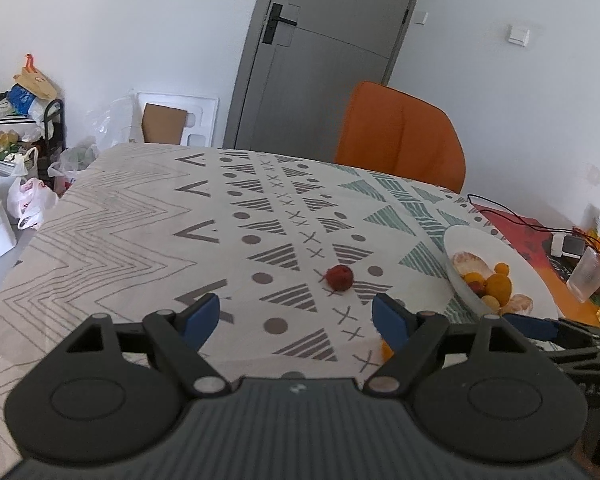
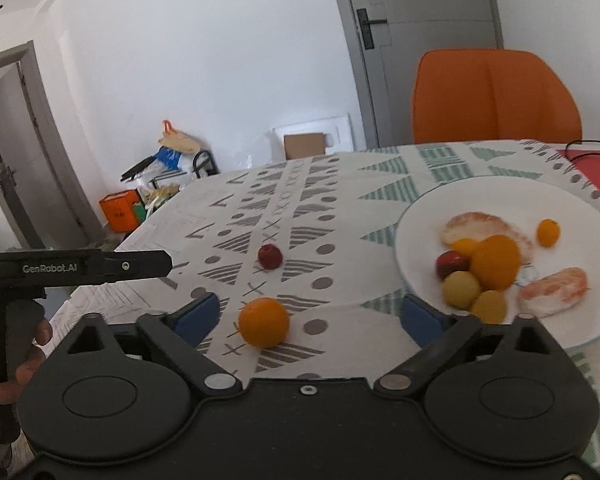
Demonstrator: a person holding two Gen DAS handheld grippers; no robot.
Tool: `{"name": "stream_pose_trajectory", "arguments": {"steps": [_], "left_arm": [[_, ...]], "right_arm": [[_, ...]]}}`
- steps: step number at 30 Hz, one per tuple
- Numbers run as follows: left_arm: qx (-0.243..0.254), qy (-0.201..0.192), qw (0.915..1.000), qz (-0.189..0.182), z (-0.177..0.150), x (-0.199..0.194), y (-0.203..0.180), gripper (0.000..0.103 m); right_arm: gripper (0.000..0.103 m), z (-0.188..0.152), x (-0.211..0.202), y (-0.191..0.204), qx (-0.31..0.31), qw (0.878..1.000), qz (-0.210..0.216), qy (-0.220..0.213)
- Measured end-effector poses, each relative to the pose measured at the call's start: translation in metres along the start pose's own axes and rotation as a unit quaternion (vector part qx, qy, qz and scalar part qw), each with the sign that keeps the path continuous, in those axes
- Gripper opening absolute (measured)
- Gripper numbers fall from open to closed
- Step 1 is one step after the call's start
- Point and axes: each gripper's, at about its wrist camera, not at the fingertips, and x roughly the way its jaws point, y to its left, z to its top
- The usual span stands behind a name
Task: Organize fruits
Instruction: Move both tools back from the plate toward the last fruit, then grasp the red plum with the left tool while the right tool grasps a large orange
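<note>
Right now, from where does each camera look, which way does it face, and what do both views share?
Left wrist: sits on the left gripper, facing across the table at the small red fruit; its open fingers show, with the right gripper at the right edge.
Right wrist: sits on the right gripper, facing the orange and plate; open fingers, the left gripper and a hand show.
Shared: red fruit, plate, orange chair, grey door.

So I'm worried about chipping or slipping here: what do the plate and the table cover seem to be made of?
The plate looks like glazed white ceramic or porcelain: smooth, evenly white, with a thin dark rim line; melamine can't be ruled out. The table cover looks like printed matte fabric, perhaps cotton or a coated cloth: it shows faint creases, no glare, and drapes over the table edge.
</note>
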Motion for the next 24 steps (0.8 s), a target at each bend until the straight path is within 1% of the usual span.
{"name": "stream_pose_trajectory", "arguments": {"steps": [5,9,11,12,13,14,16,18,24], "left_arm": [[-0.013,-0.002,0.9999,0.011,0.000,0.001,0.012,0.082],[-0.014,0.001,0.9999,0.009,0.000,0.004,0.016,0.082],[-0.012,0.001,0.9999,0.007,0.000,0.005,0.017,0.082],[-0.013,0.001,0.9999,0.006,0.000,0.006,0.017,0.082],[-0.013,0.000,0.9999,0.005,0.001,0.006,0.018,0.082],[-0.013,-0.001,0.9999,0.005,0.002,0.007,0.018,0.082],[-0.012,-0.002,0.9999,0.006,0.005,0.010,0.016,0.082],[-0.009,-0.005,1.0000,0.002,0.008,0.012,0.015,0.082],[0.001,0.004,1.0000,0.001,0.015,0.027,0.008,0.082]], "right_arm": [[0.089,0.001,0.014,0.009,-0.011,1.000,0.011,0.015],[0.081,0.000,0.026,0.015,-0.022,0.999,0.019,0.029],[0.072,-0.002,0.032,0.020,-0.032,0.999,0.019,0.037],[0.062,-0.002,0.035,0.022,-0.033,0.998,0.019,0.040],[0.047,-0.003,0.039,0.022,-0.031,0.998,0.020,0.044],[0.034,-0.003,0.041,0.022,-0.028,0.998,0.023,0.047],[0.033,-0.002,0.044,0.021,-0.015,0.998,0.031,0.048],[0.033,0.000,0.045,0.020,-0.015,0.999,0.026,0.043],[0.033,0.009,0.041,0.011,-0.004,1.000,0.016,0.021]]}}
